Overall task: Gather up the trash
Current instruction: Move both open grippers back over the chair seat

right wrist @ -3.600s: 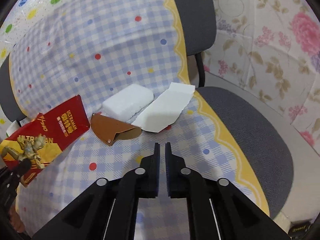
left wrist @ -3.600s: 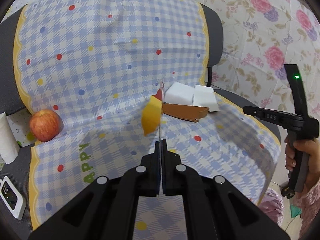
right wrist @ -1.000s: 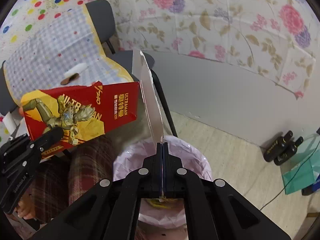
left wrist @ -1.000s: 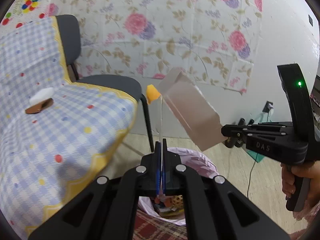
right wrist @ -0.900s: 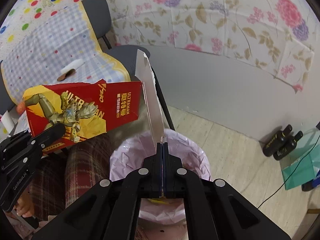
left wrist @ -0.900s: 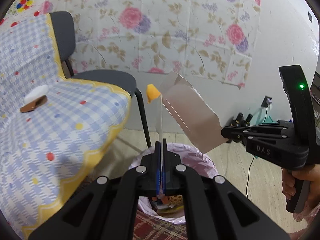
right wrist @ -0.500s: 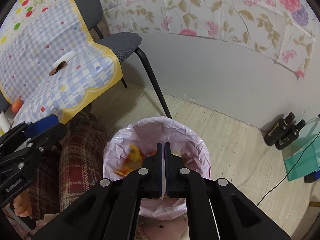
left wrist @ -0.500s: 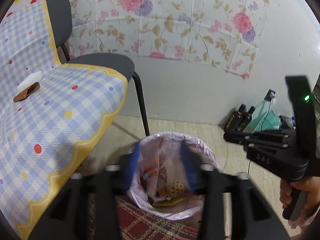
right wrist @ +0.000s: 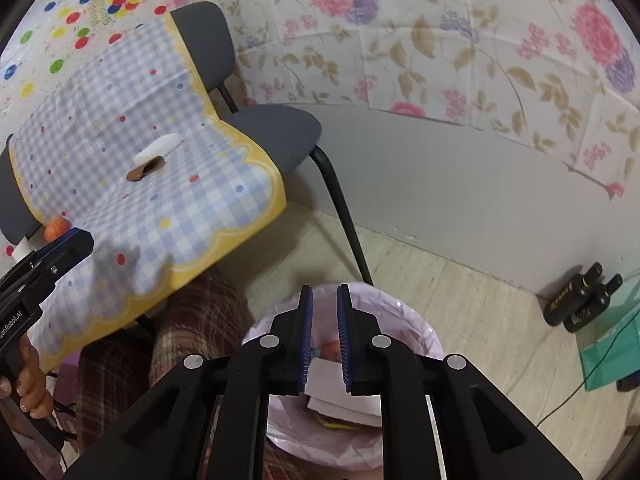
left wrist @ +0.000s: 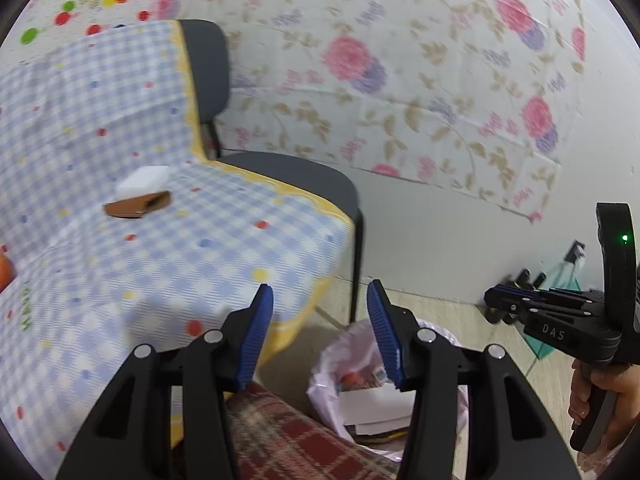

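A bin lined with a pink bag (right wrist: 416,332) stands on the floor below both grippers; it also shows in the left wrist view (left wrist: 332,364). White card and other trash (right wrist: 340,404) lie inside it. My left gripper (left wrist: 320,300) is wide open and empty, above the bin's edge. My right gripper (right wrist: 322,300) is open a little and empty, right over the bin. On the checked cloth (left wrist: 120,260) a white foam block (left wrist: 142,178) and a brown leather piece (left wrist: 136,208) remain; both also show in the right wrist view, foam (right wrist: 160,146) and leather (right wrist: 146,170).
The cloth covers grey chairs (right wrist: 276,132) against a floral wall. An orange fruit (right wrist: 56,227) sits at the cloth's left edge. Two dark bottles (right wrist: 580,298) and a teal bag (right wrist: 612,348) stand by the wall. A plaid-clad leg (right wrist: 132,360) is beside the bin.
Both grippers have opened and dropped the red Ultraman card and the white card into the bin. Since then the left gripper has swung back left toward the cloth.
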The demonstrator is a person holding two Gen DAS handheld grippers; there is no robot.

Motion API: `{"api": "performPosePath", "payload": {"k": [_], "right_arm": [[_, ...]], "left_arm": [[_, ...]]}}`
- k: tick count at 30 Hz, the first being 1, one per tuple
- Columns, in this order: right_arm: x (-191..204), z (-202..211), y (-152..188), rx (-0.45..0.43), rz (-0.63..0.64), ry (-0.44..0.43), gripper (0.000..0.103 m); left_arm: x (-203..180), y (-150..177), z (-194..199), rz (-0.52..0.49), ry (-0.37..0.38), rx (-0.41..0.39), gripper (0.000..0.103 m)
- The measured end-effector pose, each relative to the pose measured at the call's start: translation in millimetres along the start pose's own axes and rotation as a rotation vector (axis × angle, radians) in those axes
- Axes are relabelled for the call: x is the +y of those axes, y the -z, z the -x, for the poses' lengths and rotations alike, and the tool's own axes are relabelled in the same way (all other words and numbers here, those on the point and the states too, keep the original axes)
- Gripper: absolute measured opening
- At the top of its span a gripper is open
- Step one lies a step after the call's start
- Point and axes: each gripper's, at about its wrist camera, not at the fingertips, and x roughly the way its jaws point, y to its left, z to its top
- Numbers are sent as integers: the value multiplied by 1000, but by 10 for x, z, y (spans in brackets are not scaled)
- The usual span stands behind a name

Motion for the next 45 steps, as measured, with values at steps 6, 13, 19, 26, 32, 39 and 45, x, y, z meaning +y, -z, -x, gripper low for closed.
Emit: {"api": "performPosePath", "payload": {"k": [6,13,19,26,32,39,45], "right_arm": [[286,-84,-280,-28,50,-43,20],[706,-290,-628,-43,119,-117,25],[1085,-541,-928,-66,182,-156,25],[1531,-839,-1203,-69,233,-211,25],[1909,-1105,-1429,-63,262,-269,32],[2432,-1583,-1752,-33,330,-318,39],[2776,-2052,-1893,28,368,-356,40]], "left_arm": [[380,-66,158,58,-83,-34,48],[863,-122,278,115,-194,-55,48],[1332,-241,359,151,-324,-82,48],[1781,-293,352,212,-401,-75,48],[2114,-355,278,236,-452,-47,59],[2534,-488,228,251,-547,-50,67],[2850,-434,27,272,-558,-21,68]]}}
